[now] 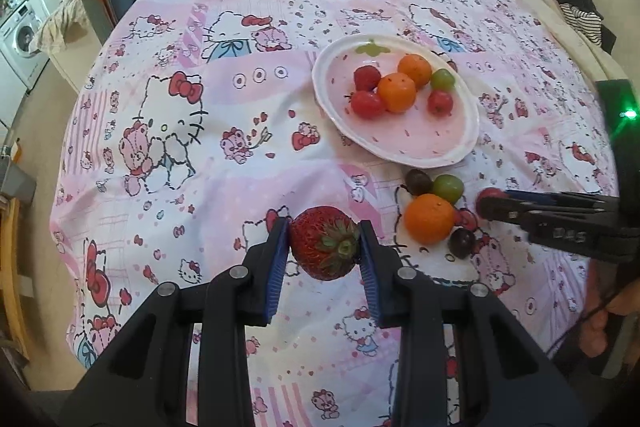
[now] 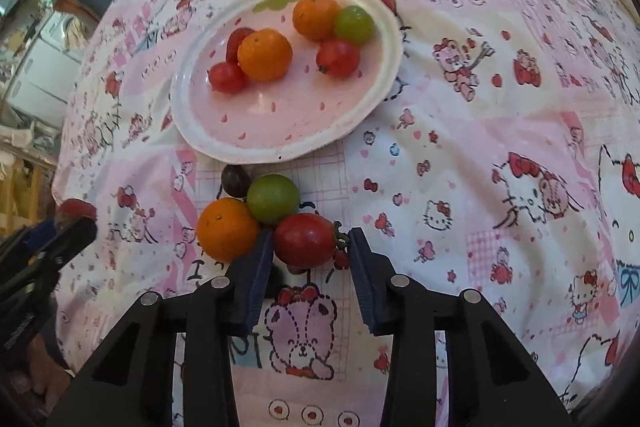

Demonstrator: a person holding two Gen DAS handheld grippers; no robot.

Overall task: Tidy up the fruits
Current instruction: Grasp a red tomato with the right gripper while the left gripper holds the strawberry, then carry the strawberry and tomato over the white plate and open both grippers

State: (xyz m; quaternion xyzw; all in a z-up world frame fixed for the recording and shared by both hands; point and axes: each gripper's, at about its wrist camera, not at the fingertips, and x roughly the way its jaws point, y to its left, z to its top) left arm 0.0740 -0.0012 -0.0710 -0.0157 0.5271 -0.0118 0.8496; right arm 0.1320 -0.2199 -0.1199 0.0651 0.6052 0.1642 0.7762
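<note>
Presently, the left gripper (image 1: 325, 242) pinches a strawberry (image 1: 324, 243) between its blue pads, calyx toward the camera, held above the Hello Kitty tablecloth (image 1: 192, 155). In the right wrist view the right gripper (image 2: 308, 247) stands spread around a cherry tomato (image 2: 305, 239) lying on the cloth; the left pad touches the fruit or sits just beside it, while a gap shows on the stem side.

Beside that tomato, on the cloth, is a loose cluster: a mandarin (image 2: 227, 229) to the left, a green grape (image 2: 273, 198) behind it, touching both, and a dark grape (image 2: 235, 180) just short of the plate rim. The left wrist view shows another dark grape (image 1: 462, 242) on the near side of the mandarin.

Farther on is the pink-and-white plate (image 2: 280, 115), resting on the cloth. It holds two mandarins (image 2: 265, 55), one green grape (image 2: 354, 25), two cherry tomatoes (image 2: 338, 58) and one red fruit (image 2: 237, 42), partly hidden behind the nearer mandarin; its kind cannot be told. All are grouped toward the far half of the plate.

Beyond the table edge, the left wrist view shows a washing machine (image 1: 22, 35) at far left.
</note>
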